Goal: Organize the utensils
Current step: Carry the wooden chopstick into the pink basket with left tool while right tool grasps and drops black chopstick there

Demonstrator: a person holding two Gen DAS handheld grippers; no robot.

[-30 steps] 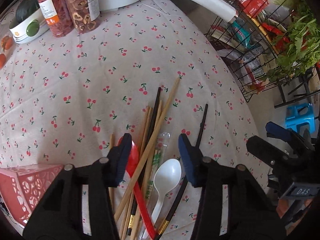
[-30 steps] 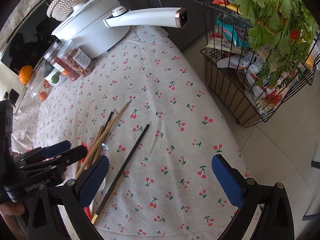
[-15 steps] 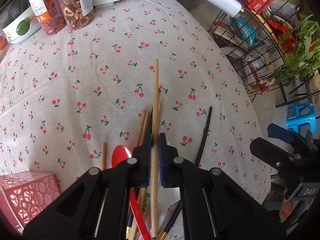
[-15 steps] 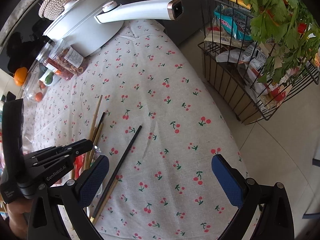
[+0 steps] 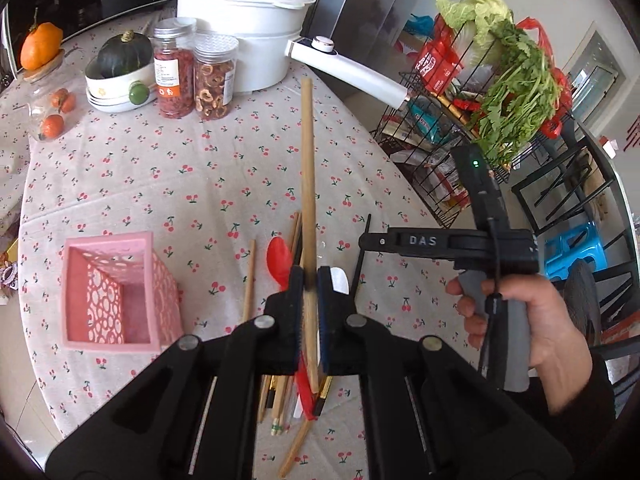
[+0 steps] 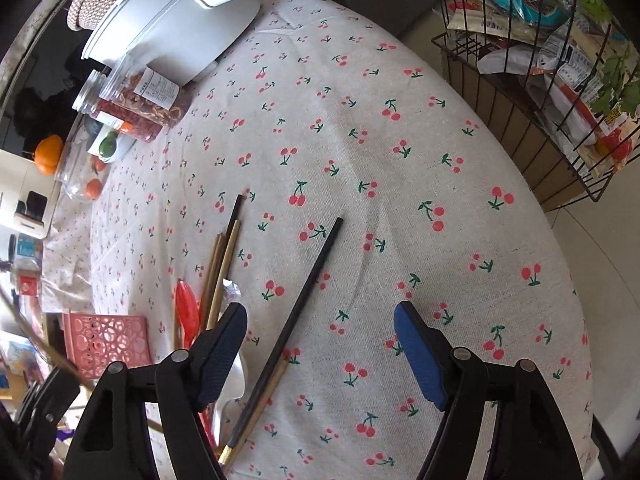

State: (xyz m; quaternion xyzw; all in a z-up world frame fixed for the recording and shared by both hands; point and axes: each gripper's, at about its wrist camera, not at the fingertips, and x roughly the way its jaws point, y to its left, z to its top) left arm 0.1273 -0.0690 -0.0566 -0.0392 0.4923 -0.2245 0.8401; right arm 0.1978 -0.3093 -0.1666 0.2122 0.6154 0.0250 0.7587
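While I hold — left gripper (image 5: 308,280): pinching a wooden chopstick (image 5: 307,184)
right gripper (image 6: 320,338): closing, pads clear of the black chopstick (image 6: 304,292)
surface: cherry tablecloth (image 5: 160,176), pink holder (image 5: 116,292) near left
room: wire rack (image 5: 460,120) far right

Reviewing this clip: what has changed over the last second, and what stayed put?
The left claw closed on one long wooden chopstick and lifted it out of the pile, so the pink holder now shows. The right claw came down over the black chopstick; its jaws are closing, not yet pressing on it. The red spoon, the remaining sticks and the white pot stayed.
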